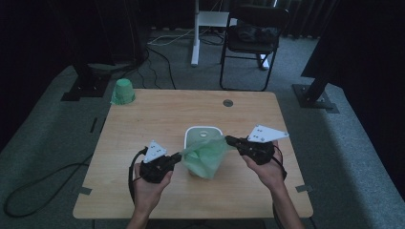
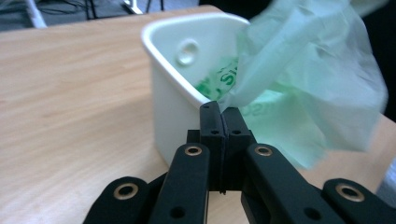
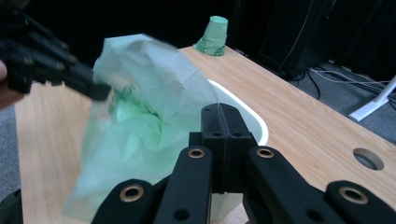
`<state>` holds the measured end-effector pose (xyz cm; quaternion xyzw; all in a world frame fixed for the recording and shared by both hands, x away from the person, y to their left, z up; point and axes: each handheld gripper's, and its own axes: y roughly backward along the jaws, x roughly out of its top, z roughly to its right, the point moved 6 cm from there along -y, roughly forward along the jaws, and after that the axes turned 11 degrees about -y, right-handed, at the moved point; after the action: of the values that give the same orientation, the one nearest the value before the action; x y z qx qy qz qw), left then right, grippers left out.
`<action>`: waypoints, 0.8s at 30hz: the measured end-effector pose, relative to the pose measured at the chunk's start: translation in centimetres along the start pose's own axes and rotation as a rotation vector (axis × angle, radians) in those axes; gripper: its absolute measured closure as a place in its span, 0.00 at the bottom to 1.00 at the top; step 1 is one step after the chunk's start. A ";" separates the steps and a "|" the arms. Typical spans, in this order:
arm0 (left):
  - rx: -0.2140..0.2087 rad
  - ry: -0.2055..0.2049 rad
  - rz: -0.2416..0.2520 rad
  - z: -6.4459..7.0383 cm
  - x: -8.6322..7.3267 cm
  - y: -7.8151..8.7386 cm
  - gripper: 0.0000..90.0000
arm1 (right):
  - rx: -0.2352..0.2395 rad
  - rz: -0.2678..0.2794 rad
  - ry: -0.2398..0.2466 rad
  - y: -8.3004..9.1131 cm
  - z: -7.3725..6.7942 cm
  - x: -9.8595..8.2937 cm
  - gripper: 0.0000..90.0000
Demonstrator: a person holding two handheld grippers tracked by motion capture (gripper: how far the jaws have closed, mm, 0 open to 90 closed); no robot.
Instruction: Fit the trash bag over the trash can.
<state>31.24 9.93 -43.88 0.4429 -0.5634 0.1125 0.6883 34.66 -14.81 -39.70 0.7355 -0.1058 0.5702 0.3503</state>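
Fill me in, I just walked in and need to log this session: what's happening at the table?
A person holds a gripper in each hand and is fitting a green plastic bag to a small white bin on the wooden table. The left gripper and the right gripper are each shut on the bag's edge, stretching it apart at the bin's mouth. The bag is partly inside and not yet over the rim. A roll of green bags sits at the far left corner.
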 end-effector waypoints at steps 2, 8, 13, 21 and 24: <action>0.029 0.010 0.006 -0.7 0.4 0.2 1.00 | -0.009 0.000 -0.002 0.1 0.2 0.0 1.00; 0.108 0.018 0.011 -2.5 1.4 0.8 1.00 | -0.033 -0.009 -0.015 0.3 1.0 -0.4 1.00; 0.149 -0.004 0.001 -3.1 2.0 0.5 1.00 | -0.041 -0.021 -0.021 0.1 1.3 -0.8 1.00; 0.132 0.026 -0.026 -4.1 2.3 -1.3 0.94 | -0.060 -0.056 -0.050 -0.6 2.4 -1.7 1.00; 0.111 0.048 -0.032 -4.4 2.3 -2.2 0.93 | -0.064 -0.079 -0.069 -1.1 2.9 -2.3 1.00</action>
<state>36.43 11.17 -42.81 0.4866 -0.5325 0.1430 0.6776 36.72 -16.44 -42.56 0.7470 -0.1068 0.5263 0.3920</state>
